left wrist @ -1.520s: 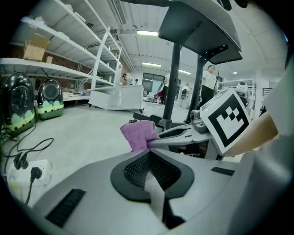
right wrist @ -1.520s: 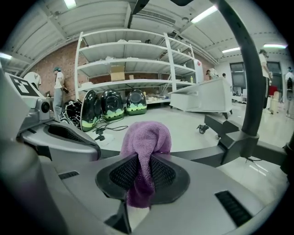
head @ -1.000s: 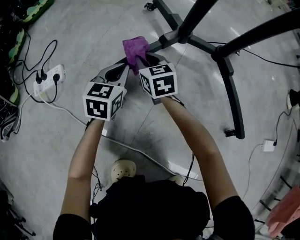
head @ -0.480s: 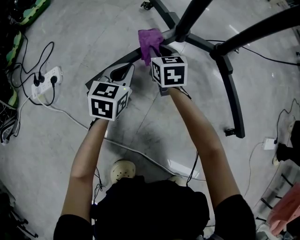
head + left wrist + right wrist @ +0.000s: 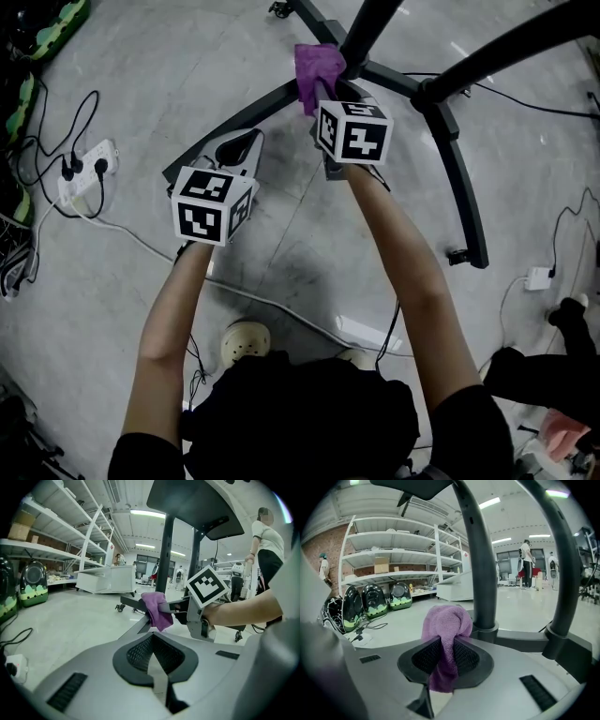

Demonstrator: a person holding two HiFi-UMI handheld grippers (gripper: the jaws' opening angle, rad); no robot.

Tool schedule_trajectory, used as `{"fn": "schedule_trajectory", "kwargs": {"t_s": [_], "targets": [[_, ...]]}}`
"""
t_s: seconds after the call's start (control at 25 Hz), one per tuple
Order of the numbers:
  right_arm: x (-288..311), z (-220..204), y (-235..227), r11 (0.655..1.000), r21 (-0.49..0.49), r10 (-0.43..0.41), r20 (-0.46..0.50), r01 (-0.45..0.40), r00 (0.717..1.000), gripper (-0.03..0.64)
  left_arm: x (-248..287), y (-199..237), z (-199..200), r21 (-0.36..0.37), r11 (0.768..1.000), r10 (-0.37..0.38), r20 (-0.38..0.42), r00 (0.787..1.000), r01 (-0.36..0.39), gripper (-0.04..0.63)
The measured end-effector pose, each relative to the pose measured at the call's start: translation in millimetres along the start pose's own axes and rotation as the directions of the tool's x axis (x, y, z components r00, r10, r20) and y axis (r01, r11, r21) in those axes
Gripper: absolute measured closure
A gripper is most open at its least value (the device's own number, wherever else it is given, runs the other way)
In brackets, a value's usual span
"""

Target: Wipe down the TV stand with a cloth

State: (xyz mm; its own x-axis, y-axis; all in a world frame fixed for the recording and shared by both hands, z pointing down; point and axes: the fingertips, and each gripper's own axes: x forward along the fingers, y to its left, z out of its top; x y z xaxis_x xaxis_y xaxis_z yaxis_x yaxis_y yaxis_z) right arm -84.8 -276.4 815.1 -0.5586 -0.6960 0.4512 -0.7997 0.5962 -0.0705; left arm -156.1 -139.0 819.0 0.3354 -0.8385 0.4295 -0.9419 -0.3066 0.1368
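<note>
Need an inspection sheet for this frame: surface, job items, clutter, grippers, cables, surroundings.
Surface: grey concrete floor, no spill seen.
Job's things: purple cloth on the black TV stand base, beside its post.
Clutter: green-and-black bags by the shelving.
Grippers: right gripper shut on purple cloth; left gripper shut, empty.
Cables: power strip with plugs; white cable across the floor.
Surroundings: shelving, people far off.

Cloth point(image 5: 319, 67) sits in the right gripper point(image 5: 326, 94), right at the TV stand point(image 5: 466, 187) hub. Left gripper point(image 5: 234, 150) is just left of it, power strip point(image 5: 84, 169) on the floor point(image 5: 300, 234) far left.
</note>
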Motion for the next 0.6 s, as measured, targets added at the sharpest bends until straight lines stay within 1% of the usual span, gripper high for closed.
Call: {"fn": "schedule_trajectory", "kwargs": {"t_s": [0.32,0.44,0.6], "targets": [[1,7,-39,0.996,0.037,-0.079,-0.001,0.079,0.997,0.528,2,-12,-1,-0.002,1.000,-0.018,-0.003,1.000,0.018,0.591],[-2,5,-54,0.994,0.032,-0.106,-0.005,0.106,0.994,0.528,4,-18,-1,0.010,0.999,-0.030,-0.003,1.000,0.030,0.591],[-5,-2,-76,0.989,0.016,-0.146,-0.019,0.146,0.989,0.528,7,-21,-2,0.007,0.999,-0.036,-0.012,0.999,0.036,0.591]]}}
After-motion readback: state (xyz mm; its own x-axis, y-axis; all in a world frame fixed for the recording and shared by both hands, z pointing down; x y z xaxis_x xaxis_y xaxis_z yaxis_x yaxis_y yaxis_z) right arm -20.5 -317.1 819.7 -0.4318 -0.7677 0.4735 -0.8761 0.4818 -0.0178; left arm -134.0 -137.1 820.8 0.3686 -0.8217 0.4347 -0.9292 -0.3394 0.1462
